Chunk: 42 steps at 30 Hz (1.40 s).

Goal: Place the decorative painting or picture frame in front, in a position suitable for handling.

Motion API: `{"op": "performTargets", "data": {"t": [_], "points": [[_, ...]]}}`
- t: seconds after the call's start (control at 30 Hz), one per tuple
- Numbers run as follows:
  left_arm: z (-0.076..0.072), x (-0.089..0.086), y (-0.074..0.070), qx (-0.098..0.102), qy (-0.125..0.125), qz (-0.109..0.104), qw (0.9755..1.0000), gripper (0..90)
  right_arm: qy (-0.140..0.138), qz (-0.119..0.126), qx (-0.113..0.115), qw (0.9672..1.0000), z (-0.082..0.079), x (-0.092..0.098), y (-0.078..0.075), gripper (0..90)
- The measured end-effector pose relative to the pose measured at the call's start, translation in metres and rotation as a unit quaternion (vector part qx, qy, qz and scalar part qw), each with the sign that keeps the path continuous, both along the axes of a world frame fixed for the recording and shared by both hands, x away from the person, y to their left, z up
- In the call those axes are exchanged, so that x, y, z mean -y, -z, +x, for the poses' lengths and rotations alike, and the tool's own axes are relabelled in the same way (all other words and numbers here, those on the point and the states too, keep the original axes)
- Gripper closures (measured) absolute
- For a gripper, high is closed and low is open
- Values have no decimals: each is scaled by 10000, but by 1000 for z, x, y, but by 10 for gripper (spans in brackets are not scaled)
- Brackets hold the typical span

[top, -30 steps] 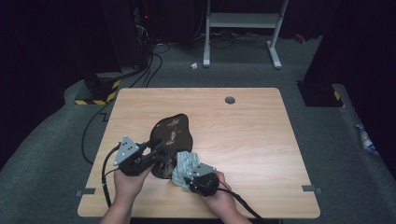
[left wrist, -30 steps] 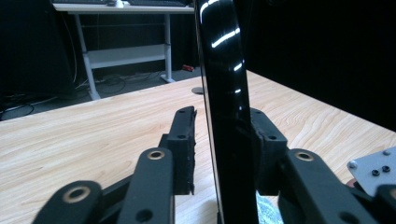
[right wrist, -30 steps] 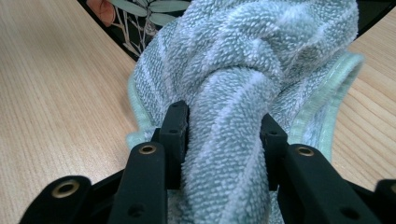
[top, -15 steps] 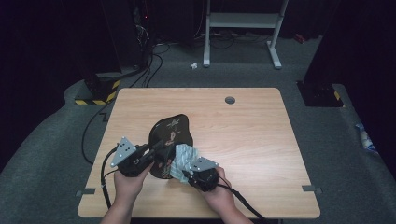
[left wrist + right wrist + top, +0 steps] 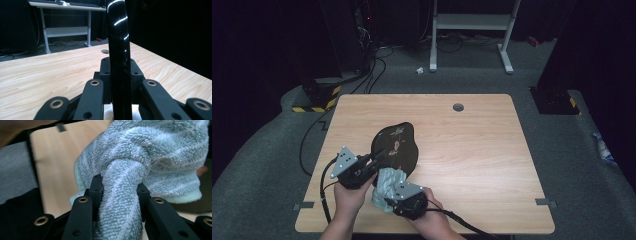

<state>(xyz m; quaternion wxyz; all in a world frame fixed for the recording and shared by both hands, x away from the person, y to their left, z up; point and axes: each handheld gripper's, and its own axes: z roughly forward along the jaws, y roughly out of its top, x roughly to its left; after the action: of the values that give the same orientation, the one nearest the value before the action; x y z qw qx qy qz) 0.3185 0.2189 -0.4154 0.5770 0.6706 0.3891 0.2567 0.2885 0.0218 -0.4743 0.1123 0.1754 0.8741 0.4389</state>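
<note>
1. High view: my left claw (image 5: 374,161) sits at the near left of the bench (image 5: 472,145), clamped on the near edge of a dark plate (image 5: 396,146). The plate is tilted up off the wood, patterned face toward the camera, left of the bench's middle.
2. Same view: my right claw (image 5: 393,196) is just beside the left one, nearer me, clamped on a pale blue-green towel (image 5: 387,182). The towel is bunched against the plate's lower edge.
3. Grommet hole (image 5: 458,106) near the far edge, well apart from all that.
4. Left claw view: the plate (image 5: 120,50) stands edge-on and upright between my jaws, glossy black rim; both pads press on it. The jaws have just been closing, plate between them. Bench (image 5: 50,72) runs out behind.
5. Right claw view: a thick roll of towel (image 5: 120,202) is squeezed between my jaws; the rest bulges above and to the right. Dark plate (image 5: 200,192) behind it at the right; bench (image 5: 55,157) at the left.
</note>
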Motion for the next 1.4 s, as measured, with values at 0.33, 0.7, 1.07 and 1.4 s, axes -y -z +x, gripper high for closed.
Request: {"op": "performTargets", "data": {"t": [0.33, 0.7, 1.07, 1.4], "points": [[0, -1, 0, 1, -5, 16, 10000, 788, 311, 237, -6, 9992, 19, 10, -10, 682], [0, 0, 1, 52, -23, 36, 10000, 786, 931, 467, -366, 9939, 57, 32, -8, 686], [1, -1, 2, 1, -9, 8, 10000, 787, -187, 71, -342, 9992, 4, -7, 0, 690], [2, -2, 3, -14, -22, 16, 10000, 787, 392, 225, -192, 9988, 32, 12, -1, 685]]}}
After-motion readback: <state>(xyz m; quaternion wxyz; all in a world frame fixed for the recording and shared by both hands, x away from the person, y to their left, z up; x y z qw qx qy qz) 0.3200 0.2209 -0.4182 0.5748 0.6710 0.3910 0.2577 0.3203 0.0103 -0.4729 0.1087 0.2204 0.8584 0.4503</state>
